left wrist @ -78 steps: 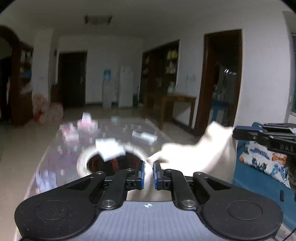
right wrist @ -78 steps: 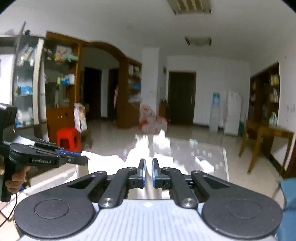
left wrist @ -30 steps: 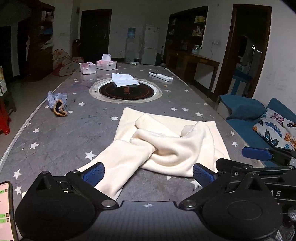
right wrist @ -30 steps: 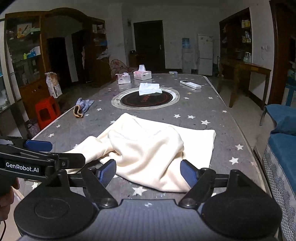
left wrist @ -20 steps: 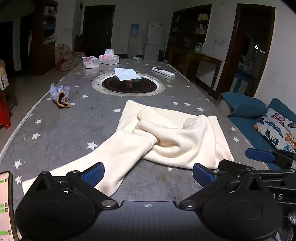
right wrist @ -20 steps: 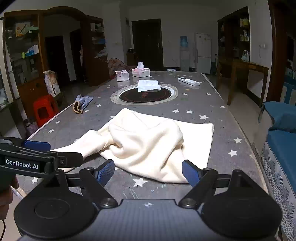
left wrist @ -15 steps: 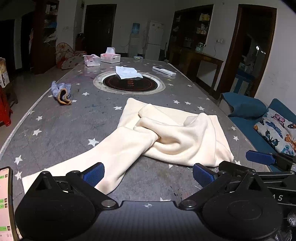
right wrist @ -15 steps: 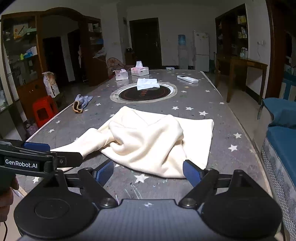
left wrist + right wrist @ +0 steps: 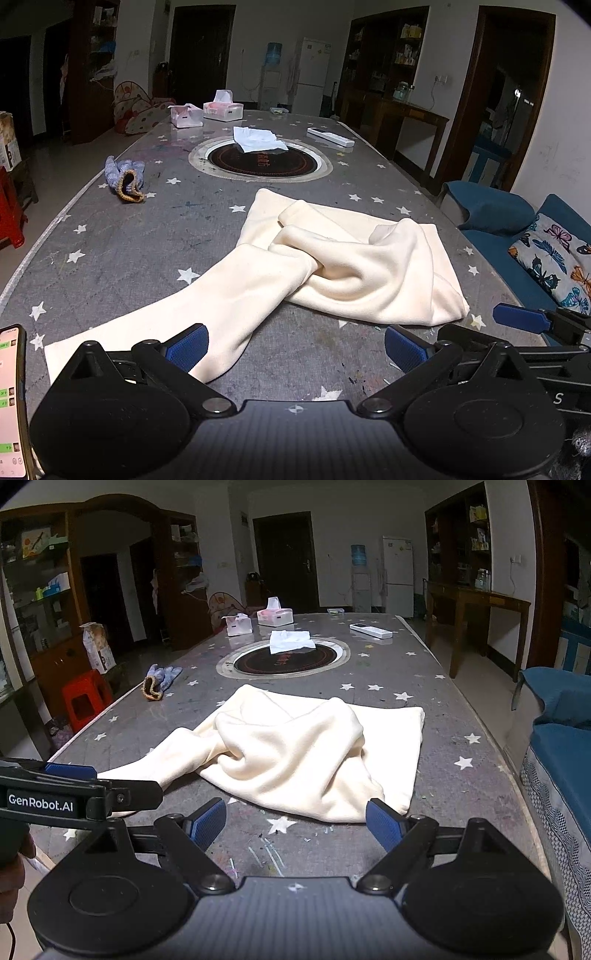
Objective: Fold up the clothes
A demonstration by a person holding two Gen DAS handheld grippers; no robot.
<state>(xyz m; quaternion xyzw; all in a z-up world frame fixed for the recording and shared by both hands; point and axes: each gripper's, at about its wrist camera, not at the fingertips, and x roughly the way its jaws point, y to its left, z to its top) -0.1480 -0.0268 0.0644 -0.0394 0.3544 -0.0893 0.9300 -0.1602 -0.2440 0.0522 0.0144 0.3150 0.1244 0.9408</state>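
Cream garment (image 9: 332,266) rumpled mid-table (image 9: 129,251), near edge bare, grippers spread

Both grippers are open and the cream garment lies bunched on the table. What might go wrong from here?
1. The cream garment lies twisted, one long part crossing over the bunch; a grip on the heap may catch several layers and fold unevenly.
2. That long part's end reaches the near table edge beside the phone, so dragging it might nudge the phone.
3. The left gripper and right gripper sit close together and might collide.
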